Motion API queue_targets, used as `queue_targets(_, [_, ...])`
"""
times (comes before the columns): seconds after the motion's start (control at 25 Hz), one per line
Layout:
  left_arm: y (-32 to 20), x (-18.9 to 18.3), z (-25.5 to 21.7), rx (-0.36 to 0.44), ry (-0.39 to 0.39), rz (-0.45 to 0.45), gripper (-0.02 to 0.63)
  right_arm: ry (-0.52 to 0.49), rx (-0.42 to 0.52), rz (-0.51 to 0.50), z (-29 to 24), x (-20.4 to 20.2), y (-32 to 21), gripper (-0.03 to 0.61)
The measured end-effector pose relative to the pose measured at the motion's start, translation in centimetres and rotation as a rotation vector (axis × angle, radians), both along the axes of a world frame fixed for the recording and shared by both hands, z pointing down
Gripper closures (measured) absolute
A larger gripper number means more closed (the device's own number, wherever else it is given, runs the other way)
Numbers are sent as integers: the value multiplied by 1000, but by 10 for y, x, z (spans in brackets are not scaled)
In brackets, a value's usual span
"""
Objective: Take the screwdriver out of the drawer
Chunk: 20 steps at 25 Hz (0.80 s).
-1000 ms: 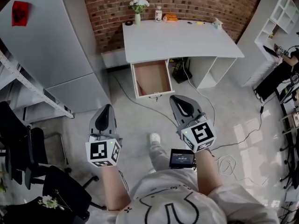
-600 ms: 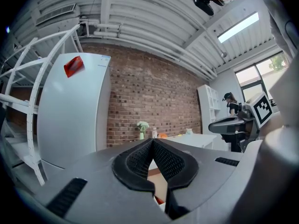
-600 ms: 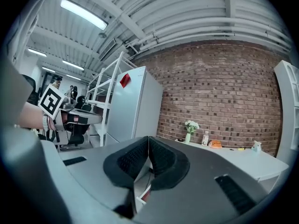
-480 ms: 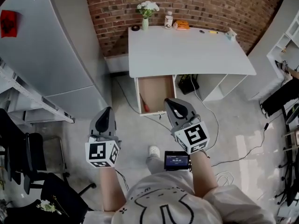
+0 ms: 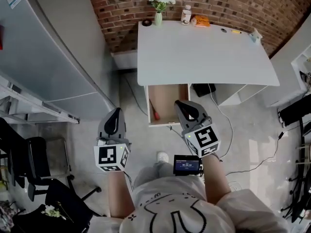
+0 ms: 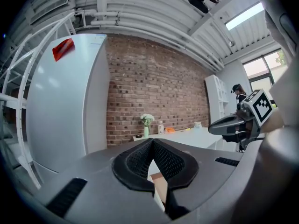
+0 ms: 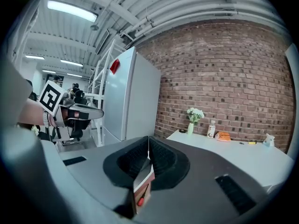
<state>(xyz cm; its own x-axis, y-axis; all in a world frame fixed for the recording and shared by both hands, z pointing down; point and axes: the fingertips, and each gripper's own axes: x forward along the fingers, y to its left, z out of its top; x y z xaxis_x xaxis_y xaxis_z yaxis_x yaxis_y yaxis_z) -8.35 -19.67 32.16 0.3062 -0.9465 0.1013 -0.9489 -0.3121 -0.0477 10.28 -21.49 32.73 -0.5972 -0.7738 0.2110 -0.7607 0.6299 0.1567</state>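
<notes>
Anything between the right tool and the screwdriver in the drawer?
Nothing visible. The drawer is open, and the screwdriver lies uncovered along its left side. The right tool, jaws together, is by the drawer's front right corner, with only open space between them.

You face a red brick wall [image 5: 272, 4] with a white desk [image 5: 204, 52] against it; a tall grey refrigerator [image 5: 43, 57] stands to your left, pale concrete floor [image 5: 146, 140] underfoot
</notes>
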Motion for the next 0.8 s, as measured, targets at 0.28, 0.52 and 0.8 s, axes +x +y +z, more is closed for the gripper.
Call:
queue_targets(0.28, [-31,-17,46,-86,-22,-17,606,24,-93,-29,46,-14,-29,558])
queue_targets(0.52, [-55,-47,77,-147,-5,-32,606,29,-164,-14,80,-33,-54,557])
queue_targets(0.8, [-80,-69,120,-218,10,-17,606,58,-236,-17,129,-52,-69,558])
